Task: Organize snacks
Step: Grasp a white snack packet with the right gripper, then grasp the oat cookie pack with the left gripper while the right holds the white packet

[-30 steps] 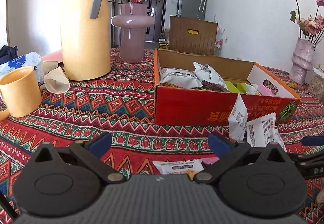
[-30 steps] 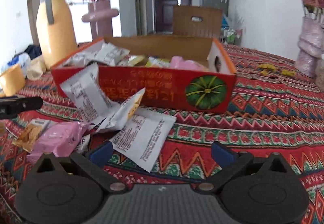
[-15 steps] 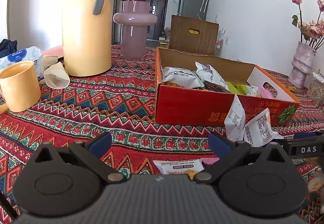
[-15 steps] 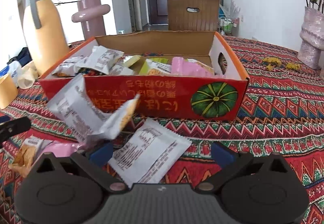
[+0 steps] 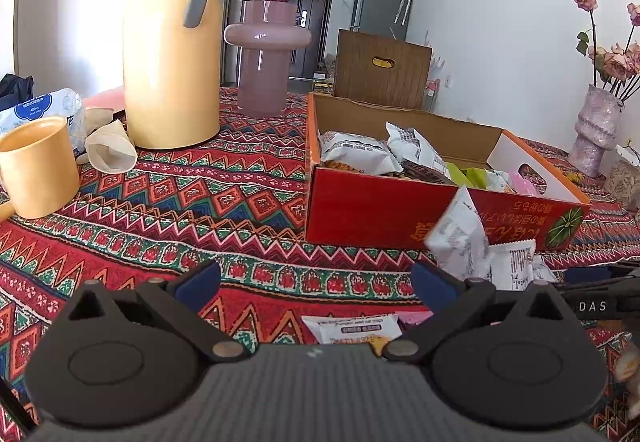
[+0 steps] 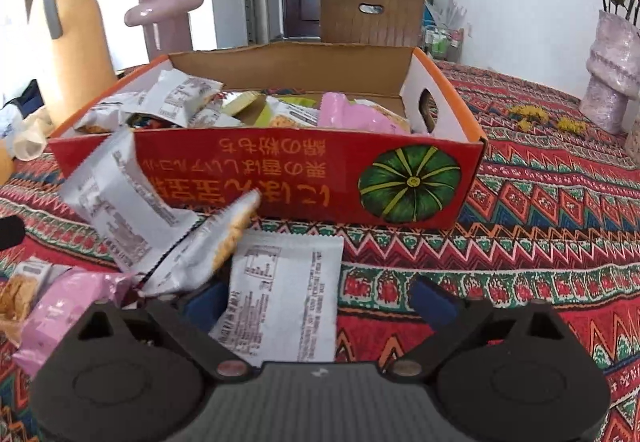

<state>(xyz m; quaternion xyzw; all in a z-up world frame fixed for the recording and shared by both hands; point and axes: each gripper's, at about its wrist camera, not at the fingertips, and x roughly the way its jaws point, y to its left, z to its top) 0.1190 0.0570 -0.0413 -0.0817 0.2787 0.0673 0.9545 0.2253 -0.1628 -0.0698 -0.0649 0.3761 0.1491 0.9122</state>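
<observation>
A red cardboard box [image 6: 468, 162] holds several snack packets. Before its front wall lie loose packets: a white one [image 6: 116, 202] leaning on the box, a white and yellow one [image 6: 208, 242], a pink one [image 6: 68, 306], and a flat white packet [image 6: 280, 294]. My right gripper [image 6: 318, 300] is closing with the flat white packet between its jaws; the right pad [image 6: 434, 300] stands clear of it. My left gripper [image 5: 316, 282] is open above the cloth, with a small packet [image 5: 352, 328] just below it. The box [image 5: 360, 210] is ahead and to its right.
A yellow thermos jug [image 5: 172, 54], a pink vase [image 5: 264, 62] and a yellow mug [image 5: 38, 166] stand at the left on the patterned tablecloth [image 5: 180, 202]. Another vase [image 6: 612, 70] stands at the far right. A brown chair back [image 6: 372, 14] rises behind the box.
My right gripper has moved in over the loose packets, so the flat white packet now lies between its fingers, which have narrowed. The left gripper has stayed where it was.
</observation>
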